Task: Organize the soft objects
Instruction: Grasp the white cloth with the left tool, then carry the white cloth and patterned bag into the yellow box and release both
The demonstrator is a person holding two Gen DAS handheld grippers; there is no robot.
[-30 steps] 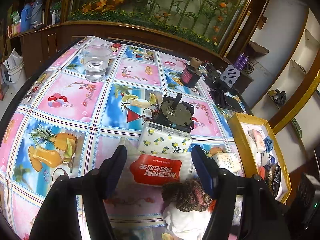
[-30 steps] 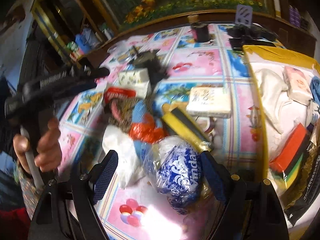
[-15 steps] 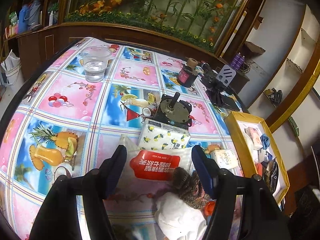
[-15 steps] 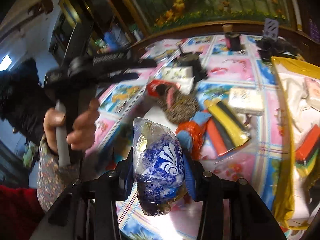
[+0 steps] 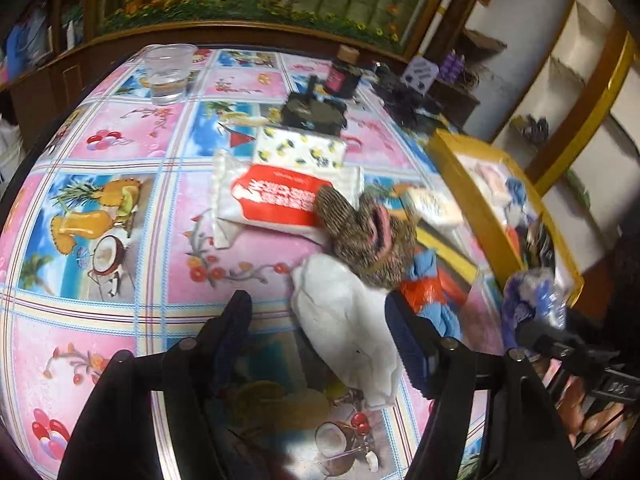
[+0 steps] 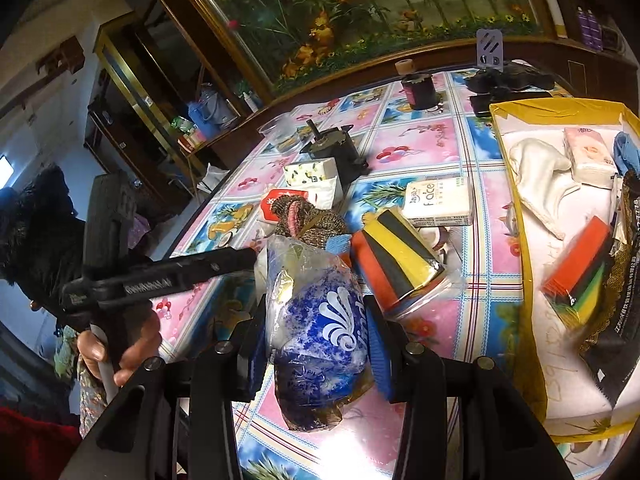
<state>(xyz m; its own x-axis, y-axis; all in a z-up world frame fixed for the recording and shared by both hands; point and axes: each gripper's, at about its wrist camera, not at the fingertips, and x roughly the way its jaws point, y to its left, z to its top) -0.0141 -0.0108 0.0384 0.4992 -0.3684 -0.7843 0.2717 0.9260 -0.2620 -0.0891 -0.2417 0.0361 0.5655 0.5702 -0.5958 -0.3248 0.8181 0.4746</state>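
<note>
Far left on the desk (image 5: 152,216): nothing soft, only the patterned cloth and a plastic cup (image 5: 167,74) well off at the far edge. Left claw (image 5: 320,344) spread wide over the near part, holding nothing, with a white cloth (image 5: 344,320) lying between its fingers and running lengthwise from the near right up toward the far left, so roughly along the claw's own line of reach. Just beyond the cloth, touching it: a brown knitted item (image 5: 368,232) resting partly on a red-and-white wipes pack (image 5: 276,196), with a lemon-print tissue pack (image 5: 300,152) behind that. Further right, seen from the other wrist: right claw (image 6: 316,340) closed snugly on a blue-and-white tissue bag (image 6: 320,320), lifted clear of the desk, long axis upright between the pads. Beside it on the desk, a wrapped sponge stack (image 6: 396,264) and a small white "face" tissue pack (image 6: 438,202). Rightmost: the yellow-rimmed box (image 6: 508,184) (already holding a white cloth, a pink pack and a second sponge stack), lying to the right and slightly ahead of the right claw. Judged from this, the deciding relation: box on the right claw's own side, much nearer to it than to the left, so a sideways carry rightward over the near rim before release; bag probably squashy, likely to slump once freed.
</note>
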